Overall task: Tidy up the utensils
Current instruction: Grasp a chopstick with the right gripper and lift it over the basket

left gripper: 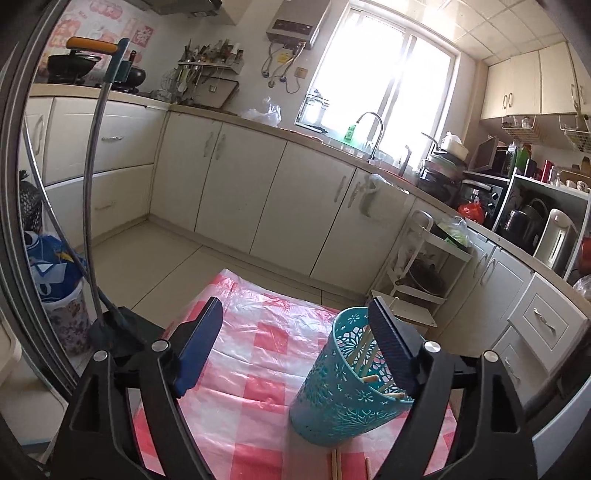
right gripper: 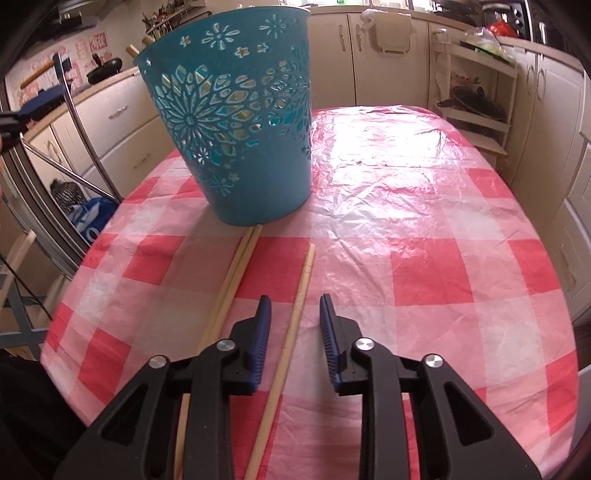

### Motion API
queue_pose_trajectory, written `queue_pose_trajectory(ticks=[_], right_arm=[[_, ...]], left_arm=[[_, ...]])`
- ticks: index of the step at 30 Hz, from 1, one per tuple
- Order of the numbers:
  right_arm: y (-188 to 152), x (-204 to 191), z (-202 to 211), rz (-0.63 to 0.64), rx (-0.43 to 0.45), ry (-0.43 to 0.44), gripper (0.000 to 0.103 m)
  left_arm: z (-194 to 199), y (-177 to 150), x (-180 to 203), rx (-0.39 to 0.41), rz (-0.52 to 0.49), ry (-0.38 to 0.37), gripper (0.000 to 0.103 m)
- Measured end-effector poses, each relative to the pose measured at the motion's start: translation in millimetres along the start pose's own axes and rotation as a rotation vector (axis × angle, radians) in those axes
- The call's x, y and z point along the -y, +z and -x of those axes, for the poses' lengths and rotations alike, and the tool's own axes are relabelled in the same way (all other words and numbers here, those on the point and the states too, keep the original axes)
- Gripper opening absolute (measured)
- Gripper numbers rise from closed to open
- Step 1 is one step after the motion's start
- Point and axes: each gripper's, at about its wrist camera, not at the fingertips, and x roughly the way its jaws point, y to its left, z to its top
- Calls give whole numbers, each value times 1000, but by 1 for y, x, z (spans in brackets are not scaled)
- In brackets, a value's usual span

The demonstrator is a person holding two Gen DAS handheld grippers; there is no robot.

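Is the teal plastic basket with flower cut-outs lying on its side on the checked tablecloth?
No, the teal plastic basket with flower cut-outs stands upright on the red and white checked tablecloth, with its open rim at the top.

I can read no text anywhere; the pink wall posters (left gripper: 99, 22) at eleven o'clock carry marks too blurred to make out.
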Motion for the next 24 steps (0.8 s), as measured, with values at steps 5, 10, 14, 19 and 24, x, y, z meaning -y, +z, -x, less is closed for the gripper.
queue_pose_trajectory(ticks=[5,10,14,19,24], right_arm=[[-3,-21,1,156,-16,-106,9],[-5,-7,8,89,-62,-40,6],[-2,20,30,-82,-39,107,6],[19,42,79,-206,91,247,6],[73,48,119,-259,269,324,6]], left_arm=[[2,4,-9,-2,-15,12,84],[-2,6,-21,-31,4,24,88],[-4,6,-30,-48,30,42,88],[-5,5,-32,-62,45,44,89],[-5,4,-30,-62,39,41,90]])
